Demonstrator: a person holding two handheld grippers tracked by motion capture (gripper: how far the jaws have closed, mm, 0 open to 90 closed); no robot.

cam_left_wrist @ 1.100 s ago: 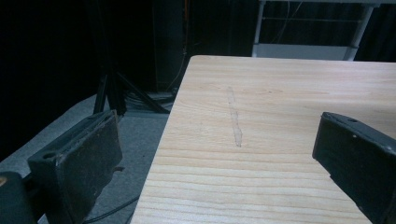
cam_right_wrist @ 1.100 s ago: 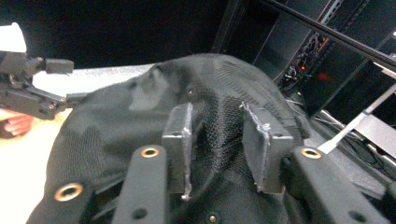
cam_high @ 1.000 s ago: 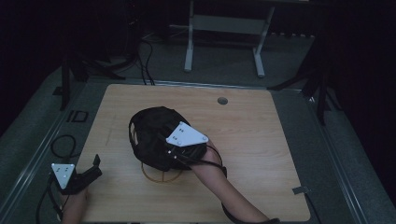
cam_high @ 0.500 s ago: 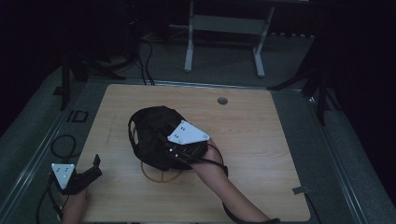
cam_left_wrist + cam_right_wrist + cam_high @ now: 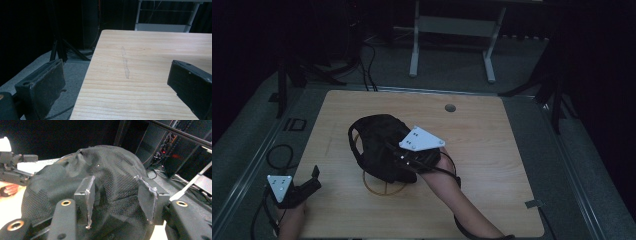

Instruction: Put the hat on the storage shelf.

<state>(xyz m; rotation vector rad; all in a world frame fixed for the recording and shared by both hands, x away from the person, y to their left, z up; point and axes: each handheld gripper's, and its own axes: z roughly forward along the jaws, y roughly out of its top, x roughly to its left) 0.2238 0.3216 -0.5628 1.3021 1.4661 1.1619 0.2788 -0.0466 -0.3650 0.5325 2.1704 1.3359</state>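
Jaws on the left gripper (image 5: 312, 179) are spread wide with nothing between them, just bare wood of the table (image 5: 150, 62) showing in the gap. In the left gripper view one jaw hangs off the table's edge over the grey floor (image 5: 72, 75) and the other sits over the tabletop, so that gripper is parked right at the near-left corner, held in a hand (image 5: 289, 220) that comes in from the bottom.

Over at the right gripper (image 5: 120, 195), the jaws are parted too, but they've got a fold of the black mesh fabric (image 5: 110, 170) bulging up between them. The pads look to be against the cloth on both sides. Honestly can't tell if it's really pinching it or just pushed into it.

From the high view the black mesh fabric is a lumpy dark heap mid-table, directly ahead of the right gripper's jaws and partly draped over them. A thin wire ring (image 5: 379, 187) peeks out from under its near edge. Past the heap, toward the far edge, there's a small round hole (image 5: 450, 107) in the tabletop, and beyond that a pale metal stand (image 5: 452, 30) on the floor.
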